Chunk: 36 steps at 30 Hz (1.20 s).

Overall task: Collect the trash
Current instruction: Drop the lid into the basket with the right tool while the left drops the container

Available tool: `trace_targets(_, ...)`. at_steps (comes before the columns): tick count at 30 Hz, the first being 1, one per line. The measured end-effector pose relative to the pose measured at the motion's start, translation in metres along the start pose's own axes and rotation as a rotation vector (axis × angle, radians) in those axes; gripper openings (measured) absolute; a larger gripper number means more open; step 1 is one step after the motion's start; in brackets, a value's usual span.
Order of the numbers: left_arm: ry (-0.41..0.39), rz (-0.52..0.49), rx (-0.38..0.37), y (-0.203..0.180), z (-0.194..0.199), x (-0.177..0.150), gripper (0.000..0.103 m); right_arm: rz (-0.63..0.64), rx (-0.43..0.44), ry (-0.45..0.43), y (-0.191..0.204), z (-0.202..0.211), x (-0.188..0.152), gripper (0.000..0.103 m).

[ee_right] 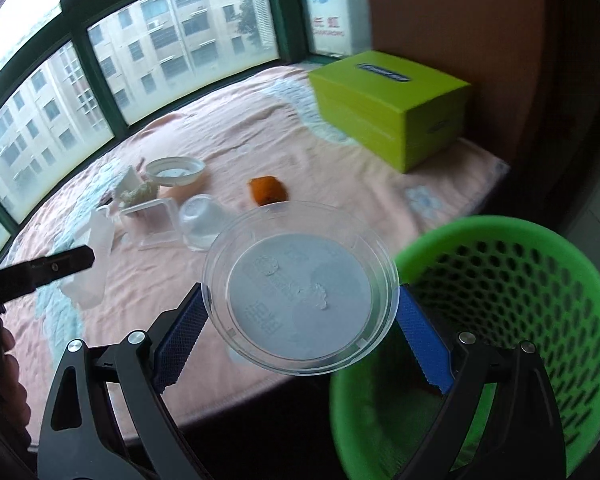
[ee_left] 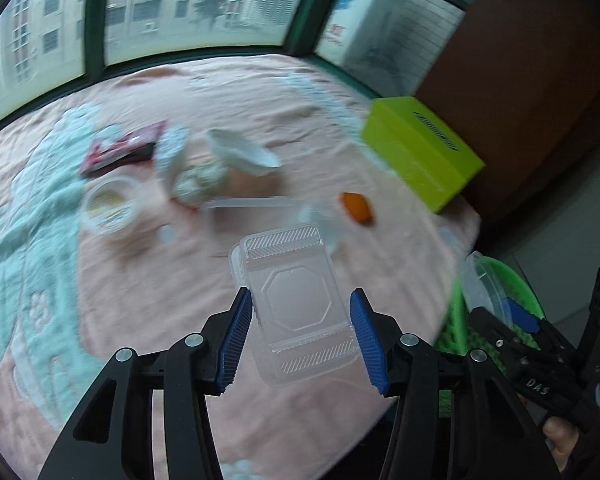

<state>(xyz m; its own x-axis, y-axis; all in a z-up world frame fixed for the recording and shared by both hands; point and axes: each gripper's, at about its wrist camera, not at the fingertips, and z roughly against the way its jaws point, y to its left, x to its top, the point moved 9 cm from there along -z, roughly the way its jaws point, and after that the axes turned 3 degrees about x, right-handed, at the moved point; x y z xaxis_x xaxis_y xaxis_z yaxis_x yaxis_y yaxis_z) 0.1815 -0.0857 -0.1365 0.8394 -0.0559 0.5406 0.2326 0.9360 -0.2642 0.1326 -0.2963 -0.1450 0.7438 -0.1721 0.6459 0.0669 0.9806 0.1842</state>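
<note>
My left gripper (ee_left: 300, 332) is shut on a clear plastic clamshell box (ee_left: 296, 300), held above the pink cloth (ee_left: 140, 304). My right gripper (ee_right: 300, 328) is shut on a round clear plastic lid (ee_right: 300, 292), its blue pads (ee_right: 420, 340) pressing the rim on both sides. The lid hangs at the table's edge, just left of a green mesh basket (ee_right: 500, 320). More trash lies on the cloth: a red wrapper (ee_left: 120, 148), a round tub (ee_left: 110, 204), a white bowl (ee_left: 244, 152), crumpled tissue (ee_left: 200, 180) and an orange peel (ee_left: 356, 208).
A yellow-green box (ee_right: 392, 108) stands at the far right corner against a brown wall. Windows run along the far side of the table. A clear cup (ee_right: 202, 220) and an open clear box (ee_right: 156, 220) lie mid-table. The basket (ee_left: 456, 320) sits below the table's right edge.
</note>
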Motion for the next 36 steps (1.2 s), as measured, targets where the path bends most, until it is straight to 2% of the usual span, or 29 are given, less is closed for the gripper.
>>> trace_targets(10,0.012,-0.119,-0.095,-0.087,-0.006,0.000,0.049,-0.119,-0.093,0.002,-0.078,0.032,-0.024,0.091)
trace_targets(18,0.033,-0.214,-0.152,-0.148,-0.015,-0.005,0.049,-0.209,-0.129,0.000,-0.129,0.043,-0.036,0.092)
trace_targets(36,0.133,-0.354,-0.201,-0.226,-0.045,-0.036,0.049,-0.298,-0.181,-0.099,-0.173,0.091,-0.038,0.093)
